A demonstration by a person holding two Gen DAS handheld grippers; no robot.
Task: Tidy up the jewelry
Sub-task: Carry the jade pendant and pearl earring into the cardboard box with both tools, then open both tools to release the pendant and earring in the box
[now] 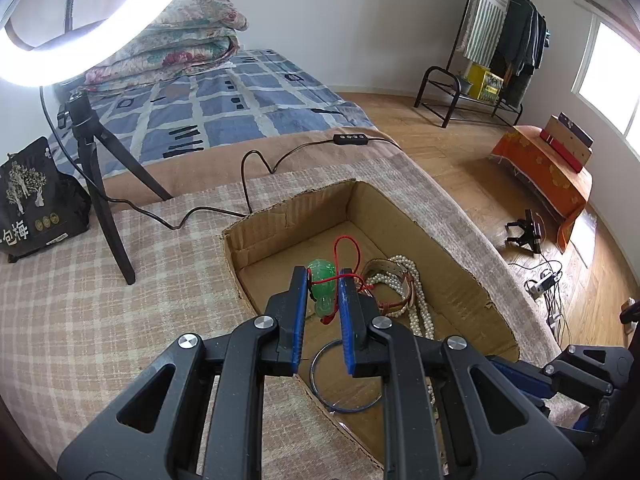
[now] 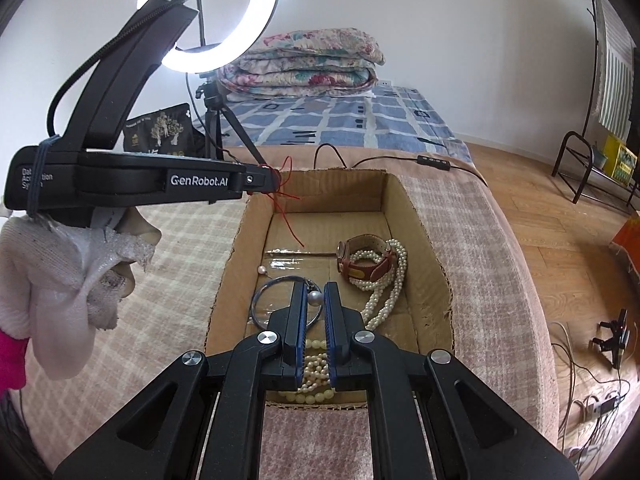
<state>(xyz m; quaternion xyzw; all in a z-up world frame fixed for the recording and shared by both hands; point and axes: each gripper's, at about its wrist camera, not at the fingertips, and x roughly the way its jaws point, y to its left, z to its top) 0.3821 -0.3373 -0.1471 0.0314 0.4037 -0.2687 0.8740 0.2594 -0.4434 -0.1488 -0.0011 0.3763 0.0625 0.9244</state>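
Note:
An open cardboard box (image 1: 460, 292) (image 2: 420, 216) sits sunk in the checked cloth. My left gripper (image 1: 324, 274) (image 2: 272, 180) hangs over its far end, shut on the red cord (image 1: 346, 248) of a green pendant (image 1: 326, 292). The cord's loose ends (image 2: 290, 220) dangle into the box. My right gripper (image 2: 315, 289) is low over the near end, shut on a grey pearl bead (image 2: 315, 298) beside a metal bangle (image 2: 260, 304) (image 1: 344, 400). A brown-strapped watch (image 2: 368, 264) (image 1: 384, 276) lies on a white pearl necklace (image 2: 384, 292) (image 1: 416, 308).
A cream bead strand (image 2: 312, 364) and a small pink pearl (image 2: 262, 269) also lie in the box. A gloved hand (image 2: 60, 272) holds the left gripper. A tripod with ring light (image 1: 104, 200), a black bag (image 1: 36, 200) and a cable (image 1: 260, 160) stand beyond.

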